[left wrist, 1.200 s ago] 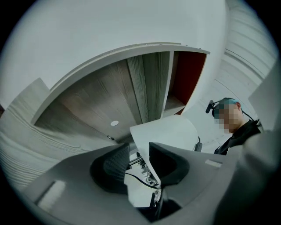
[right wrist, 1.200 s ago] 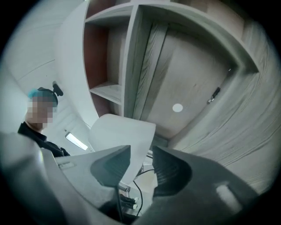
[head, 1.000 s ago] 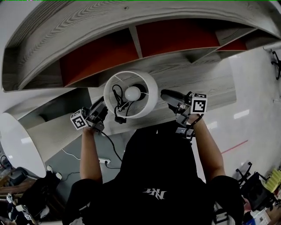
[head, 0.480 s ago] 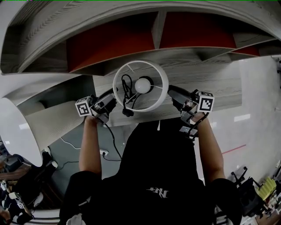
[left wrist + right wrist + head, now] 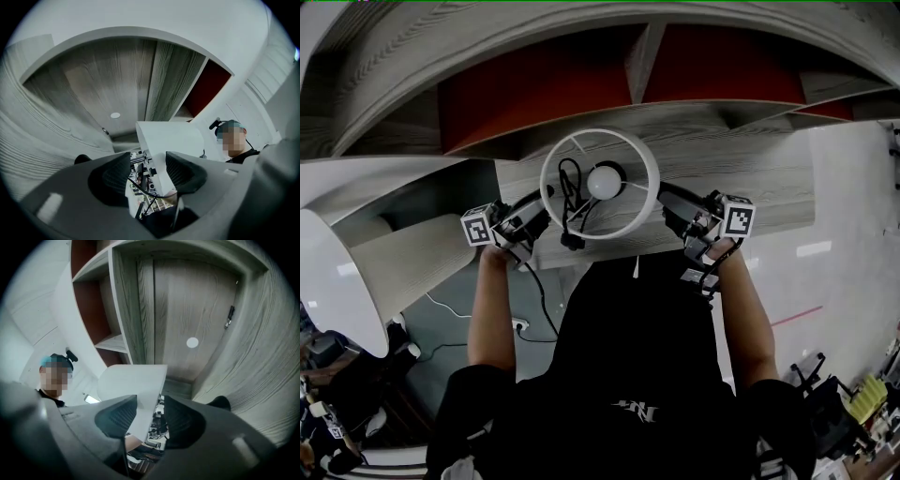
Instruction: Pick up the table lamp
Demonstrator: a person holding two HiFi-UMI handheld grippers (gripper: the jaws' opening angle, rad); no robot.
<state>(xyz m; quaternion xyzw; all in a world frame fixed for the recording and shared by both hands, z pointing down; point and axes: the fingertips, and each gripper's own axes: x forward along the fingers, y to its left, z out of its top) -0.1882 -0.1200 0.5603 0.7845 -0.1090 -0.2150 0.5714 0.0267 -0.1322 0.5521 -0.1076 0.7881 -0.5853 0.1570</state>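
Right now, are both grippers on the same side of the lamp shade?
No, the left gripper sits at the lamp shade's left edge, the right gripper at its right.

**Right gripper** (image 5: 150, 418), lower centre: two dark ribbed jaws stand apart, with the wall of the table lamp's white shade (image 5: 133, 380) running down between them. The shade lies close against the left-hand jaw, and a gap shows beside the right-hand jaw. Centre and right: a grey wood-grain shelf unit (image 5: 187, 296) bearing a small round white disc (image 5: 192, 342). Upper left: red back panels (image 5: 89, 301) between the shelves. Left edge: a person (image 5: 54, 380).
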